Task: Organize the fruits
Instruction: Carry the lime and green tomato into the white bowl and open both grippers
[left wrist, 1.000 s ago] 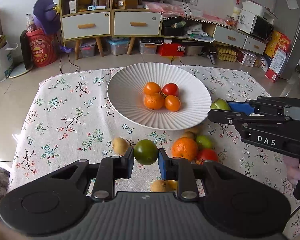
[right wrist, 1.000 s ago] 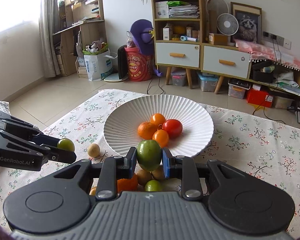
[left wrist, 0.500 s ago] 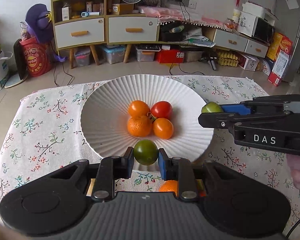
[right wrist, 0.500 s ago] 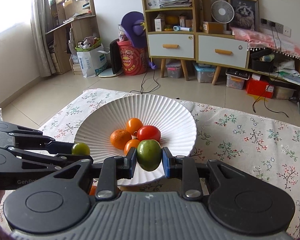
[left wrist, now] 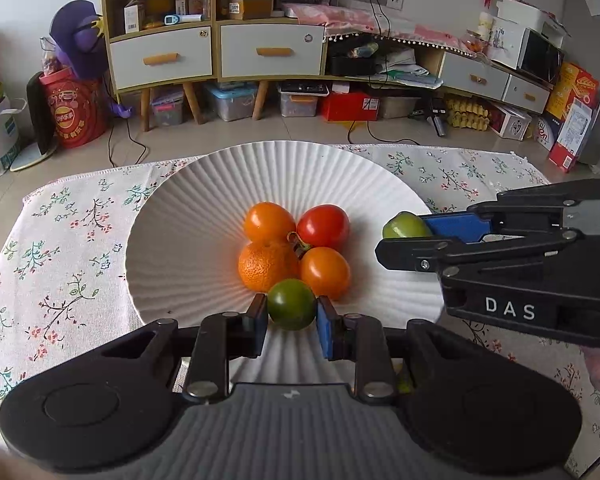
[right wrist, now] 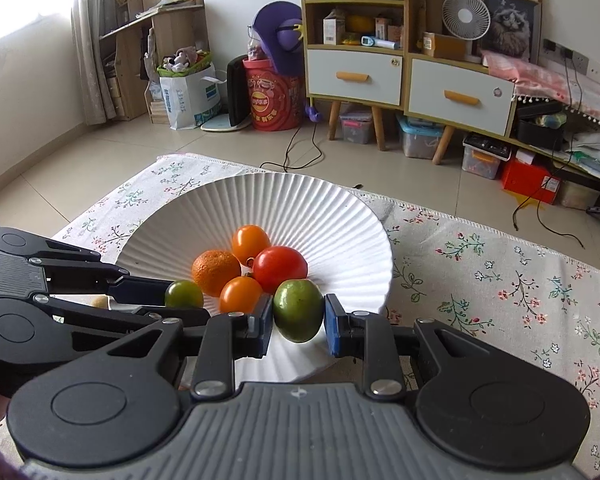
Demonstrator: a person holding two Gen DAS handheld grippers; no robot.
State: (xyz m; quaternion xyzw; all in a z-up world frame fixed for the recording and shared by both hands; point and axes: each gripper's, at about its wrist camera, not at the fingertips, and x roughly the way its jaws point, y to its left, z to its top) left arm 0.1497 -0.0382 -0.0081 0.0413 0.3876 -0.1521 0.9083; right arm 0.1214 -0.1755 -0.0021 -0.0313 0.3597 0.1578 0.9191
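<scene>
left gripper (left wrist: 291, 320) clamped on dark green fruit (left wrist: 291, 304) over white bowl (left wrist: 180, 240) | right gripper (right wrist: 298, 322) clamped on light green fruit (right wrist: 299, 310), seemingly above the bowl's near rim | risk: released fruit knocks the piled fruit (left wrist: 296, 246), rolls out

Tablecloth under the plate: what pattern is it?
White tablecloth with small floral sprigs, clearest in the right wrist view.

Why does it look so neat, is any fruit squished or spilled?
Nothing stands out. Four fruits sit together in the white ribbed plate, whole and unbruised. The left gripper holds a dark green fruit and the right gripper a lighter green fruit, both over the plate. Nothing is spilled on the floral tablecloth.
</scene>
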